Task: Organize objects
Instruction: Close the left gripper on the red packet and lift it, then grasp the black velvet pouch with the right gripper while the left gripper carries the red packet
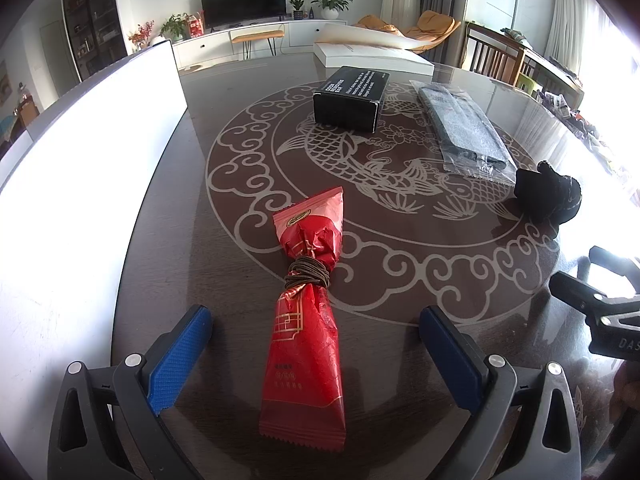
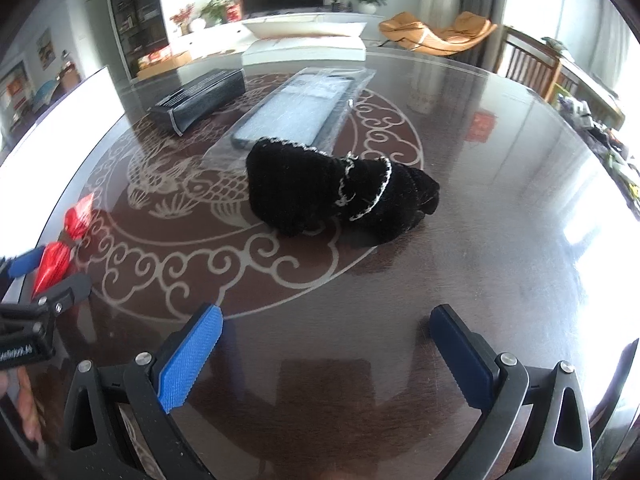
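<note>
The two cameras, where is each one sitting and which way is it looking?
Left wrist view: sits on the left gripper, low over the table, looking along its open blue fingers at the red snack packet lying between them; the right gripper shows at the right edge.
Right wrist view: sits on the right gripper, looking past its open fingers at the black knitted item farther ahead; the left gripper shows at the left edge.
Shared: both face the TV wall and show the packet, knitted item, black box and plastic-wrapped item.

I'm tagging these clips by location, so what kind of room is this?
Most likely a home living and dining room: a TV on a long white cabinet, orange lounge chairs, and a round patterned dining table holding the objects.
</note>
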{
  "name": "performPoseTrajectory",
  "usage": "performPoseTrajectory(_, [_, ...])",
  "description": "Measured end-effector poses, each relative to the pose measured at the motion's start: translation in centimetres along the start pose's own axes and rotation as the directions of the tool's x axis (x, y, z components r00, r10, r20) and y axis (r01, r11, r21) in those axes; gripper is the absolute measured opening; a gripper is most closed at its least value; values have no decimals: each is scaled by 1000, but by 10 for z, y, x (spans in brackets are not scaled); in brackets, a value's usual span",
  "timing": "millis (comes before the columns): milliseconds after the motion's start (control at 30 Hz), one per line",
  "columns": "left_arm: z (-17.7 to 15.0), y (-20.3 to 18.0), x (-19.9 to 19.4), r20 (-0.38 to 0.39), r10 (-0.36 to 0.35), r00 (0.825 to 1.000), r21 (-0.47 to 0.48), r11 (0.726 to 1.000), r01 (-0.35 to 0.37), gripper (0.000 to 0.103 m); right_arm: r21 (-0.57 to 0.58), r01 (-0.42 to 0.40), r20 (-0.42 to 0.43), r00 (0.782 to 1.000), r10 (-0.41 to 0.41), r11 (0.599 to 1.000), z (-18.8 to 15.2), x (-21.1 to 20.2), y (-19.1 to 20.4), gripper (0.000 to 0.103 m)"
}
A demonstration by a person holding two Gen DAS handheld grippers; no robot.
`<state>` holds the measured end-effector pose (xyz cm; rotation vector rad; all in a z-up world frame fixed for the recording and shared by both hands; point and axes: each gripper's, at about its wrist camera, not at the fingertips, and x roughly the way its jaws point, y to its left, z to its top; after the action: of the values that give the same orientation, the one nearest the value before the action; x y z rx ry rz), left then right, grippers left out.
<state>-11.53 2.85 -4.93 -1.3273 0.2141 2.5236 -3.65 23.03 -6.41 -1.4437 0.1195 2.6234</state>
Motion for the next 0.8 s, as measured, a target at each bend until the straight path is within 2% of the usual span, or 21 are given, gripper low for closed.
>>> performPoseTrajectory(100, [-1,0,-1,1,-1,1000,0,1000,1,103,-53,-13,24,1000,14,999,-1,-16,-12,103])
performPoseTrajectory(200, [-1,0,-1,1,0,1000,0,1000,0,103,-200,-5,77,997,21,980,7,-31,-19,103])
performPoseTrajectory(267, [-1,0,-1,0,0,1000,0,1000,0,103,-328,10,86,996,19,945,17,-32,-18,103])
performPoseTrajectory(400, [-1,0,-1,0,0,1000,0,1000,0,103,-562,1,30,999,19,827,41,-12,-7,103])
performPoseTrajectory(467, [-1,0,-1,0,0,1000,0,1000,0,103,-590,-9,1,1000,13,807,53,1,-3,103])
performPoseTrajectory(567, [-1,0,-1,1,0,1000,0,1000,0,103,-568,-82,-56,997,61,819,68,18,1,103])
performPoseTrajectory(600, [-1,0,-1,1,0,1000,0,1000,0,103,-558,-107,-78,994,77,823,70,22,3,97])
performPoseTrajectory(633, [-1,-1,-1,1,0,1000,0,1000,0,103,-543,-136,-106,990,93,829,71,24,6,82])
performPoseTrajectory(700, [-1,-1,-1,0,0,1000,0,1000,0,103,-478,-190,-180,977,116,858,70,30,7,63])
performPoseTrajectory(767, [-1,-1,-1,1,0,1000,0,1000,0,103,-359,-231,-229,961,154,904,69,27,5,51])
performPoseTrajectory(800, [-1,-1,0,0,0,1000,0,1000,0,103,-276,-263,-266,945,189,925,67,23,4,42])
